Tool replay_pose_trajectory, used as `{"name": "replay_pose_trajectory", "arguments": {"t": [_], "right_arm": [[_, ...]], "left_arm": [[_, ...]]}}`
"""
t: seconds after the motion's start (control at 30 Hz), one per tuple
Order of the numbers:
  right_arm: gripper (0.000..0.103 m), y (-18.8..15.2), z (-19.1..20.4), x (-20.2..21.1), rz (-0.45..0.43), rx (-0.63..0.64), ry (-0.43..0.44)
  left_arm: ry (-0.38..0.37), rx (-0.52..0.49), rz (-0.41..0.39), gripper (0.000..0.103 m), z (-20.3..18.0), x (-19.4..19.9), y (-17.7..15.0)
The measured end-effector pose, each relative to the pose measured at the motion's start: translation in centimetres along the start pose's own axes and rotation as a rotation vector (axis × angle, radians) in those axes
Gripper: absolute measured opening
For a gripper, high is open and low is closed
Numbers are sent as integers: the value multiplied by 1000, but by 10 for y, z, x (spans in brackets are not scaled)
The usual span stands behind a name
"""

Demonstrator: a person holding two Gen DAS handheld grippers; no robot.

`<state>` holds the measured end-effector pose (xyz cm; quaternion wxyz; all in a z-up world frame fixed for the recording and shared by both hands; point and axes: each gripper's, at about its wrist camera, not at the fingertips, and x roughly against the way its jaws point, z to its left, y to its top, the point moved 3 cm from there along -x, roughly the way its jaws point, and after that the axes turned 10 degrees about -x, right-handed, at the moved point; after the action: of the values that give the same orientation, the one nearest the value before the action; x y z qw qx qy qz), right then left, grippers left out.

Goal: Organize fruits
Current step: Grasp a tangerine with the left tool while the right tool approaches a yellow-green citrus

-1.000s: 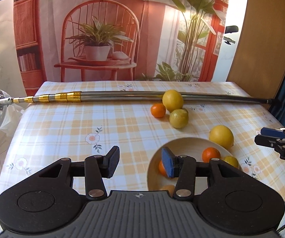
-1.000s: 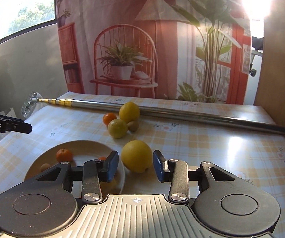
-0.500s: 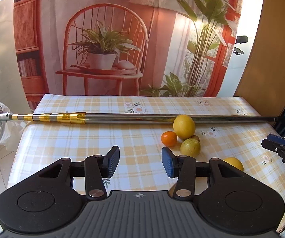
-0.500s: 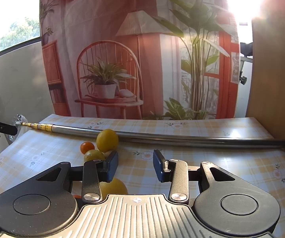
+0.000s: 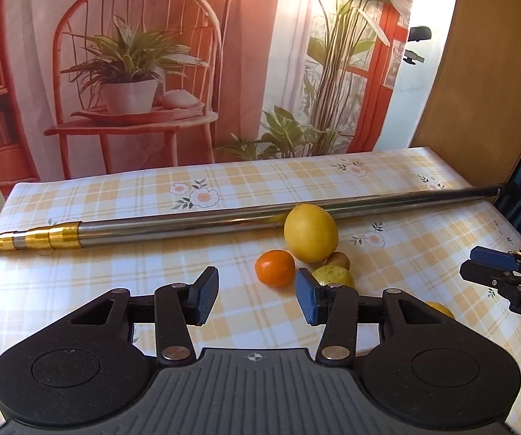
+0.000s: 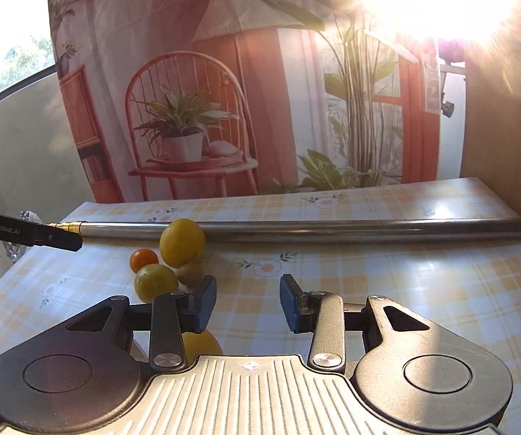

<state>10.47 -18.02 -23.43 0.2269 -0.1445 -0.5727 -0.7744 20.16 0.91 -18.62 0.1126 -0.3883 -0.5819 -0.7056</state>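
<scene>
A big yellow lemon [image 5: 310, 232] rests against a long metal pole [image 5: 188, 225] on the checked tablecloth. Beside it lie a small orange [image 5: 275, 267], a yellow-green fruit [image 5: 333, 276] and a small brown fruit [image 5: 338, 259]. My left gripper [image 5: 257, 299] hangs open and empty just short of that cluster. My right gripper [image 6: 248, 302] is open and empty too, right of the lemon [image 6: 182, 242], orange [image 6: 144, 259], yellow-green fruit [image 6: 155, 282] and brown fruit [image 6: 190, 273]. Another yellow fruit [image 6: 202, 342] shows partly under its left finger, and also as a yellow fruit [image 5: 440, 308] behind the left gripper's body.
The pole [image 6: 333, 229] spans the table from left to right, with a gold telescopic end [image 5: 28, 238]. A printed backdrop hangs behind the table's far edge. A wooden panel [image 5: 485, 72] stands at the right. Strong glare fills the top right of the right wrist view.
Both cameras have tilted up and away from the bowl, which has dropped out of sight. The yellow fruit that was between the right fingers now lies low under the left finger.
</scene>
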Motion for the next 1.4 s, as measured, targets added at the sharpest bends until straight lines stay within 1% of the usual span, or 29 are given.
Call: {"name": "replay_pose_trajectory", "arguments": {"t": [0.13, 0.27, 0.43, 0.63, 0.7, 0.8, 0.9, 0.93, 0.97, 1.13, 1.3, 1.4], "right_arm": [[36, 2, -4, -13, 16, -15, 1], [36, 2, -7, -24, 31, -40, -2], [36, 1, -11, -36, 52, -49, -1], [36, -3, -16, -42, 70, -66, -7], [36, -3, -18, -43, 75, -68, -6], [36, -4, -19, -45, 78, -72, -4], [36, -4, -20, -46, 81, -74, 0], [36, -4, -20, -46, 82, -74, 2], [36, -4, -20, -46, 82, -73, 3], [36, -2, -18, -43, 71, -74, 7], [37, 1, -10, -41, 72, -71, 31], [37, 5, -1, -42, 80, -45, 45]], "left_arm": [[-29, 12, 29, 49, 1, -30, 5], [-68, 38, 45, 49, 4, -50, 9], [-117, 110, 44, 49, 10, -69, 9], [-132, 149, 81, 49, 11, -90, 6], [-138, 149, 97, 49, 10, -95, 5], [-127, 136, 119, 49, 8, -100, 3], [-119, 128, 124, 48, 7, -101, 3], [-122, 127, 124, 46, 7, -100, 3], [-128, 126, 121, 40, 6, -99, 3], [-90, 80, 112, 40, 3, -89, 3], [-69, 38, 74, 40, 2, -66, 2], [-54, 21, 53, 40, 3, -50, -2]]}}
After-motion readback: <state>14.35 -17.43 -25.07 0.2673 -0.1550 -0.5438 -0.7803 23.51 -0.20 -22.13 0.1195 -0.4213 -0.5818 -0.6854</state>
